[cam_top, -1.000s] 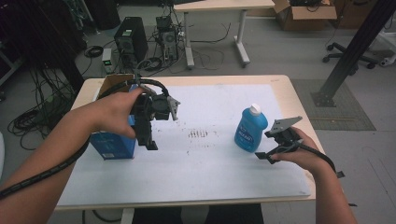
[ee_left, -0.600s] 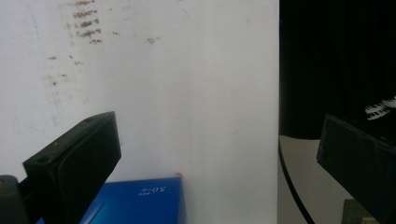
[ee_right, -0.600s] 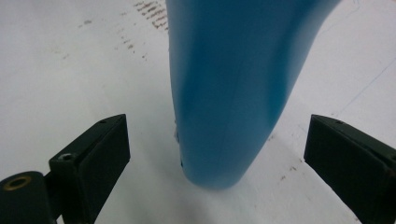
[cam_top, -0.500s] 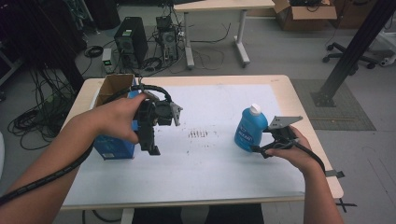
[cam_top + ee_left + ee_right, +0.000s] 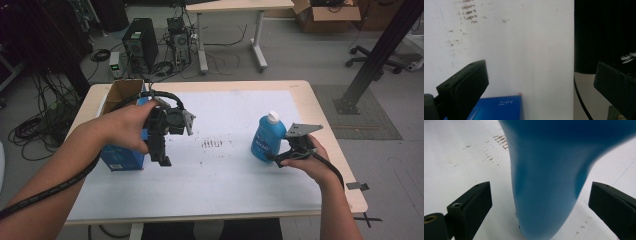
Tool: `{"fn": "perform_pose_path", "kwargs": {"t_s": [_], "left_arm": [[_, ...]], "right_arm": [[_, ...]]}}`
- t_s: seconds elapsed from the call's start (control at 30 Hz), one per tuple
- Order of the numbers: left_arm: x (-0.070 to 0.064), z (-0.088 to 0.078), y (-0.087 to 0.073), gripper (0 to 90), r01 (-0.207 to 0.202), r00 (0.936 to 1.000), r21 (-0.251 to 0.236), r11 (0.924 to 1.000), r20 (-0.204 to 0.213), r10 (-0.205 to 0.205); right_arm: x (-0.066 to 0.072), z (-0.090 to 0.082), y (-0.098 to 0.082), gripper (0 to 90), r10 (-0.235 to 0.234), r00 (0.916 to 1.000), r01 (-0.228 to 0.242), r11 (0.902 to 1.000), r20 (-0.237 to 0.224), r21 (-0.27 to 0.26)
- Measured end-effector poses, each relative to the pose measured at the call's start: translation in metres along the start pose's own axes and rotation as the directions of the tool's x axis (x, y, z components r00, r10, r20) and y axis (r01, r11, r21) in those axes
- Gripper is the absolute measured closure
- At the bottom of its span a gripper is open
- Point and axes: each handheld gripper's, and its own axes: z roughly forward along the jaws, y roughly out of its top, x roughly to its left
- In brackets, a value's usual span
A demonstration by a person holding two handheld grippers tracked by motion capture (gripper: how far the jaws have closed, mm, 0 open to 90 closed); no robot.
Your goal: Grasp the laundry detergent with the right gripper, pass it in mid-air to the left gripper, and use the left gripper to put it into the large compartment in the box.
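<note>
1. On the right side of the table (image 5: 310, 92), the blue bottle (image 5: 264, 140) stands upright on the white sheet (image 5: 235, 170), white cap (image 5: 272, 117) on top.
2. Right gripper (image 5: 278, 159) sits low, right at the bottle's base, held by the person's right hand (image 5: 307, 162). Grey three-cornered plate (image 5: 299, 130) on top of it, just beside the bottle's shoulder.
3. Right gripper view: jaws spread wide, bottle (image 5: 549, 182) sits between them with a clear gap each side. No contact with either pad, so nothing is gripped.
4. Left gripper (image 5: 162, 159) is held up off the sheet in the left hand (image 5: 127, 130), jaws pointing down toward the near edge.
5. Left gripper view: jaws wide apart, nothing between them but white sheet (image 5: 524, 50). Corner of the blue box (image 5: 499, 108) shows at the bottom, by the left jaw.
6. Blue box (image 5: 120, 157) stands at the left edge of the sheet, partly behind the left hand. Open cardboard box (image 5: 122, 92) right behind it.
7. Brown smudge marks (image 5: 212, 144) on the sheet mid-table, between the two grippers.
8. Grippers are well apart, left one near the boxes, right one at the bottle.
</note>
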Motion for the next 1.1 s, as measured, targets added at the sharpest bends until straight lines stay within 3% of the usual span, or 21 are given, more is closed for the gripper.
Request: {"fn": "perform_pose_path", "kwargs": {"t_s": [0.4, 1.1], "left_arm": [[-0.003, -0.001, -0.001, 0.2, -0.006, 1.0000, -0.006, 1.0000, 0.000, 0.006], [-0.011, -0.006, 0.000, 0.2, -0.027, 0.9996, -0.019, 0.9995, -0.005, 0.026]], "right_arm": [[0.003, 0.003, 0.002, 10.7, 0.029, 0.9989, -0.026, 0.9959, 0.037, -0.086], [0.007, 0.011, 0.002, 18.2, 0.043, 0.9943, -0.031, 0.9922, 0.097, -0.121]]}}
